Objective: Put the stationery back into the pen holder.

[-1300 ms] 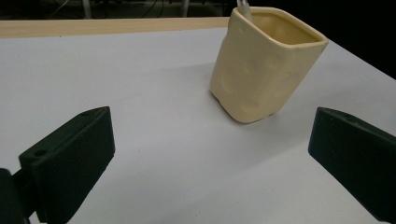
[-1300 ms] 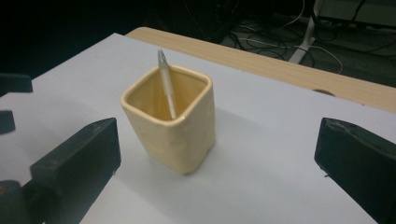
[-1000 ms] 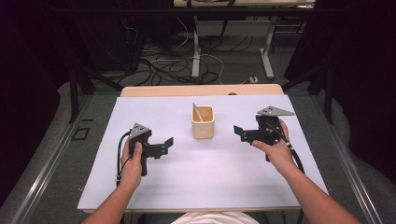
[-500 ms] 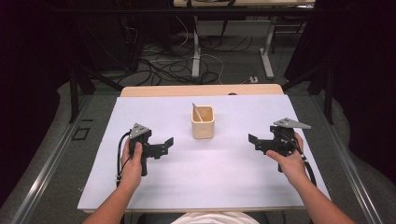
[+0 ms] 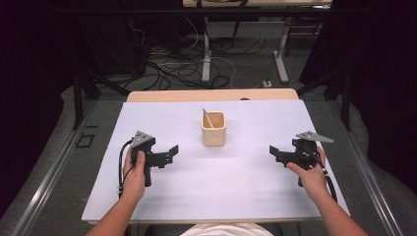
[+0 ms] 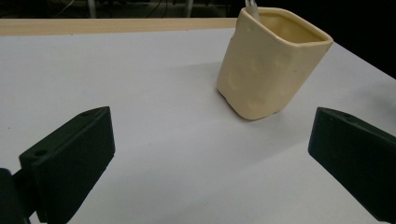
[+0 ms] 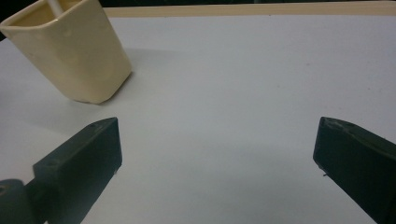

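A cream square cup point(image 5: 214, 129) stands upright in the middle of the white table point(image 5: 216, 196), with a thin pale utensil point(image 5: 207, 118) leaning inside it. My left gripper point(image 5: 171, 153) hovers at the table's left, open, jaws wide apart with nothing between them. In the left gripper view the cup point(image 6: 271, 60) sits ahead and to the right. My right gripper point(image 5: 274, 153) is at the table's right, also open and empty. The right gripper view has the cup point(image 7: 70, 51) at the upper left.
The table's wooden far edge point(image 5: 211, 95) runs behind the cup. Beyond it lie cables point(image 5: 196, 64) and desk legs point(image 5: 281, 54) on a dark floor. A metal rail point(image 5: 49, 172) runs along the left of the table.
My right gripper has drawn back toward the near right of the table, away from the cup. The left gripper has stayed put.
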Available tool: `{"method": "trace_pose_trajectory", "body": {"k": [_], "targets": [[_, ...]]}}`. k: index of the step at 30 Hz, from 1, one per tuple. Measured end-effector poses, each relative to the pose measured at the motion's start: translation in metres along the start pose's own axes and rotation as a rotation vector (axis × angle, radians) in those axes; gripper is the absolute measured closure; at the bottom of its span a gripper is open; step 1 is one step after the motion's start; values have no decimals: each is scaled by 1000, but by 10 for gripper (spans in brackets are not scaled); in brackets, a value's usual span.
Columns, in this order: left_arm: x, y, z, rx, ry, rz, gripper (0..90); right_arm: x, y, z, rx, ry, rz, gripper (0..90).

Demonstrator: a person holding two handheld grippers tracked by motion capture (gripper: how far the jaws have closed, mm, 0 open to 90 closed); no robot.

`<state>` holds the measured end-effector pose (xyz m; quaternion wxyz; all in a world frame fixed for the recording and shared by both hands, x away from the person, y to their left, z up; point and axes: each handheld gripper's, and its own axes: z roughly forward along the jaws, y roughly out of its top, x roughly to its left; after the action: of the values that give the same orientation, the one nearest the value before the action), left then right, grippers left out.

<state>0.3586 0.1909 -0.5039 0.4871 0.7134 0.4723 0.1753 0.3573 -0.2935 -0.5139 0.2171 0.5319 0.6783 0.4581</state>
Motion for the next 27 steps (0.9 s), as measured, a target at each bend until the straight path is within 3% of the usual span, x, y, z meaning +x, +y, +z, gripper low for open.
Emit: {"method": "trace_pose_trajectory", "body": {"k": [18, 22, 27], "targets": [[4, -2, 2, 7, -1, -13, 4, -34, -9, 3, 31, -78, 78, 12], [5, -2, 3, 10, 0, -13, 4, -36, -10, 4, 40, -81, 108, 15], [4, -2, 3, 9, 0, -14, 4, -35, -11, 4, 40, -76, 99, 15]]}}
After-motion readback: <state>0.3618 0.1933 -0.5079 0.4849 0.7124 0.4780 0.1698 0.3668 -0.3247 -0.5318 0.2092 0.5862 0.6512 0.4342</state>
